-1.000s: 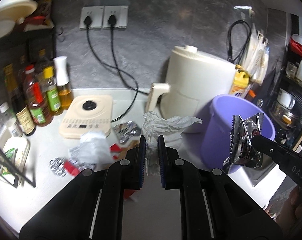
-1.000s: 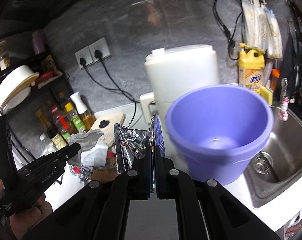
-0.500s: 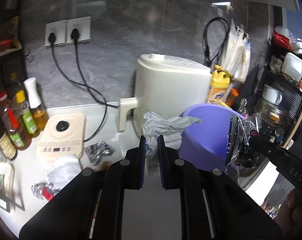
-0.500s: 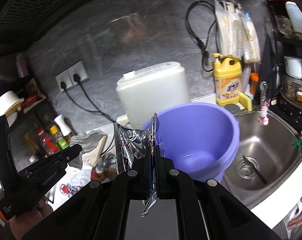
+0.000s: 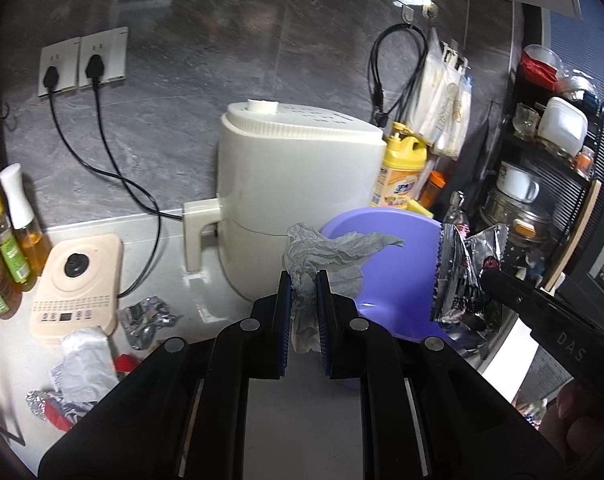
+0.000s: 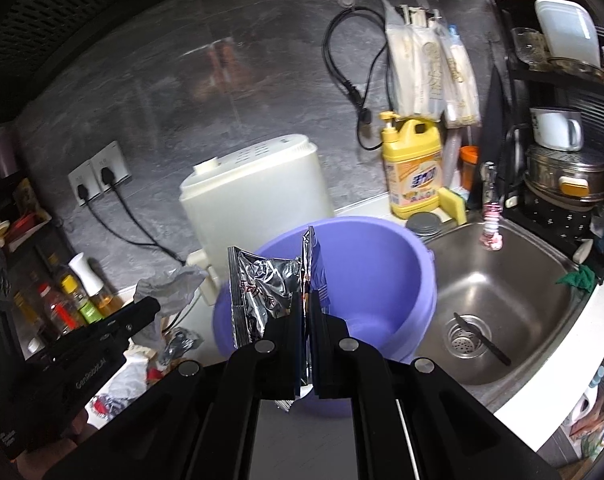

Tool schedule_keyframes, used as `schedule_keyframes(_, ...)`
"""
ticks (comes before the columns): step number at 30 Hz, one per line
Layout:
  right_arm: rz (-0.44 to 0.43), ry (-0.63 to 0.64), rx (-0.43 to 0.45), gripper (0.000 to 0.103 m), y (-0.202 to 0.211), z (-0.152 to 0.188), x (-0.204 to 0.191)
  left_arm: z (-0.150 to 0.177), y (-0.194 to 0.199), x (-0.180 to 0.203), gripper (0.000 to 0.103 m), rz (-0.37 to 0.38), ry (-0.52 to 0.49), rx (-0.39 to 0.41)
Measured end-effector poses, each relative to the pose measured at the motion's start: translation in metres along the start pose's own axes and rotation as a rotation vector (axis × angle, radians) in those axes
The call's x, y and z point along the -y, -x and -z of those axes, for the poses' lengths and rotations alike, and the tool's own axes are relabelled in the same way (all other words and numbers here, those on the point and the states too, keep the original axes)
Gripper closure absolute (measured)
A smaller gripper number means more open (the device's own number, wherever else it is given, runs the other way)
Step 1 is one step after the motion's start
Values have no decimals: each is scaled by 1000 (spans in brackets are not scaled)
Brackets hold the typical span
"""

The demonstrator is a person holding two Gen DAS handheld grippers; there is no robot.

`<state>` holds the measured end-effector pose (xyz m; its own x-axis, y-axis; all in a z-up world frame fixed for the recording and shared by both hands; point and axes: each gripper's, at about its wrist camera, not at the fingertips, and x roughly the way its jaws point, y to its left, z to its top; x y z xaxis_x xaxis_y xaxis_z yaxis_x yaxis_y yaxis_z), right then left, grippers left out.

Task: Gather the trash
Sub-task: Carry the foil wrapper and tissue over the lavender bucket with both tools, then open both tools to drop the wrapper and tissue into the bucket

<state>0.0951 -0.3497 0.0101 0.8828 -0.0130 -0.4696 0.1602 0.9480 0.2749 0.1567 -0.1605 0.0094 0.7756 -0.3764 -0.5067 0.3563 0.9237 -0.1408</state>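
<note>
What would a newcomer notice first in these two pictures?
The round purple plastic bucket stands on the counter between the cream air fryer and the steel sink. The left gripper pinches a crumpled grey paper tissue before it, and the right gripper holds a silver foil snack wrapper.

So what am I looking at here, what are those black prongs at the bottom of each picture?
Each is a hand-held claw a person carries, with a camera looking along its two fingers; there is no robot arm. One picture is from the left claw, shut on a crumpled tissue; the other from the right claw, shut on a silvery snack wrapper. Both hang by a purple bucket on a kitchen counter. More wrappers lie on it, near a white air fryer.
</note>
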Motion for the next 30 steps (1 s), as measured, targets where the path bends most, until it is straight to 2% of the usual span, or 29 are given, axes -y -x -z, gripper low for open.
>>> schedule_keyframes(2,16,-1,-14,95,-4,0,1,-1,-3,3,90,14,-4,-1)
schedule_keyframes(4,20,-16,-21,89,-4,1,4,-2,-6,6,90,30,-10,-2)
schedule_keyframes(6,32,-18,-16,57,-2,2,6,-2,-9,9,90,44,-14,-7)
schedule_keyframes(18,80,-49,-1,56,16,7,19,-1,-31,29,88,130,-35,-49)
schedule_keyframes(19,83,-52,-3,56,16,8,20,-1,-33,31,78,142,-37,-56)
schedule_keyframes(20,88,-54,-5,56,18,9,21,-1,-34,31,64,146,-36,-58)
schedule_keyframes(22,91,-54,-7,56,19,11,22,0,-32,31,51,144,-29,-48)
schedule_keyframes(26,86,-52,-13,56,20,13,19,1,-25,24,38,123,-13,-34)
schedule_keyframes(30,66,-42,-22,56,19,15,12,2,-11,13,31,81,-3,-10)
